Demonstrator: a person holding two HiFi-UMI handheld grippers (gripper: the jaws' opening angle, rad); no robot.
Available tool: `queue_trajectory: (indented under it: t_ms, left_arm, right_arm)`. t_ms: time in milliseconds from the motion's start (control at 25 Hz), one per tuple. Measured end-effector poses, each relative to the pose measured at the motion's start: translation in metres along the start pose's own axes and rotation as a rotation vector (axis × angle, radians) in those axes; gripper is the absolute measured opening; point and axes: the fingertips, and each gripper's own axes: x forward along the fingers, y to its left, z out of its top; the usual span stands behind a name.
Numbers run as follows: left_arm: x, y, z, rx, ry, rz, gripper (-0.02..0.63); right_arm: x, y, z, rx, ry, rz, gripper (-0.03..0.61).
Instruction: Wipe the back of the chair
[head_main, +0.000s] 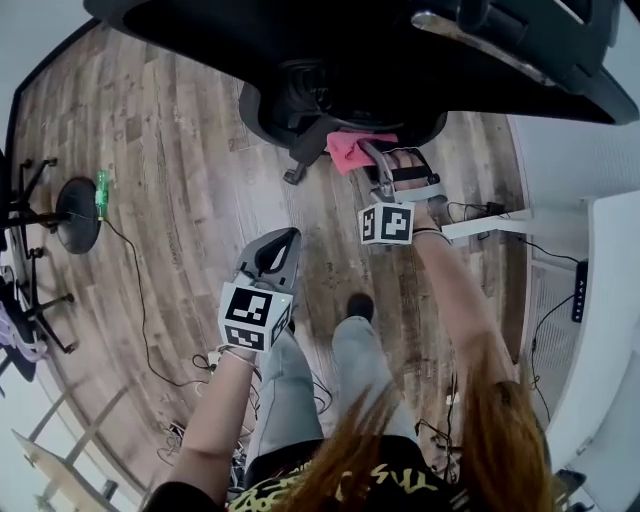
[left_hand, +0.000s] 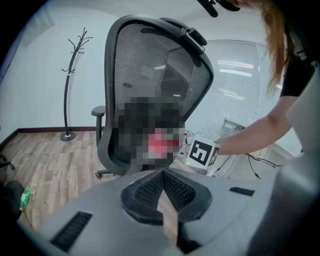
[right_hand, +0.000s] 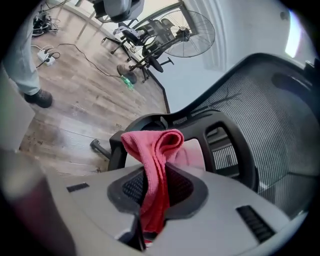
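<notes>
Right now a person is standing behind a black office chair (left_hand: 160, 75), holding a two-jaw gripper in each hand. The right gripper (head_main: 368, 158) is pinching a pink cloth (right_hand: 152, 145), its jaws closed over a doubled fold, with a loose bunch of fabric standing out past the tips. The cloth is being held low against the rear of the chair, near the dark plastic frame (right_hand: 235, 145) under the mesh panel (right_hand: 280, 115); whether it is actually touching cannot be told. The left gripper (head_main: 283, 243) is hanging back, well apart from the chair, its jaw tips meeting with nothing between them.

The cloth is looking soft, light and limp, so it is likely to crumple and slip unless a thick fold is being squeezed deep in the jaws, as it is here. The mesh is probably springy and giving under pressure, while the frame around it seems stiff. The chair is sitting on castors on a wooden floor (head_main: 180, 170), so it may be rolling or swivelling away under a firm push; the rigid outer rim of the back seems the best place for steadying it.
</notes>
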Motion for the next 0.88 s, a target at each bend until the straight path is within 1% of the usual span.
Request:
queue_trajectory:
  t_ms: [120, 280, 520, 680, 800, 880]
  left_arm:
    - [-0.004, 0.009, -0.010, -0.016, 0.011, 0.020, -0.007]
    - [-0.005, 0.014, -0.013, -0.024, 0.009, 0.035, -0.008]
    - [-0.007, 0.013, -0.016, -0.019, 0.008, 0.041, -0.008]
    - [-0.010, 0.010, -0.017, -0.022, 0.002, 0.040, -0.008]
    - [-0.009, 0.007, -0.019, -0.019, 0.006, 0.035, -0.008]
    - [-0.008, 0.006, -0.020, -0.018, 0.008, 0.032, -0.008]
  right_arm:
    - [0.006, 0.012, 0.003, 0.001, 0.001, 0.013, 0.064]
    - [0.015, 0.030, 0.005, 0.004, -0.002, 0.046, 0.064]
    - [0.027, 0.056, 0.004, -0.021, -0.001, 0.074, 0.064]
    - [0.029, 0.066, 0.005, -0.006, 0.015, 0.099, 0.064]
    - [0.033, 0.078, 0.005, -0.012, 0.020, 0.125, 0.064]
    - [0.036, 0.085, 0.005, -0.006, 0.034, 0.158, 0.064]
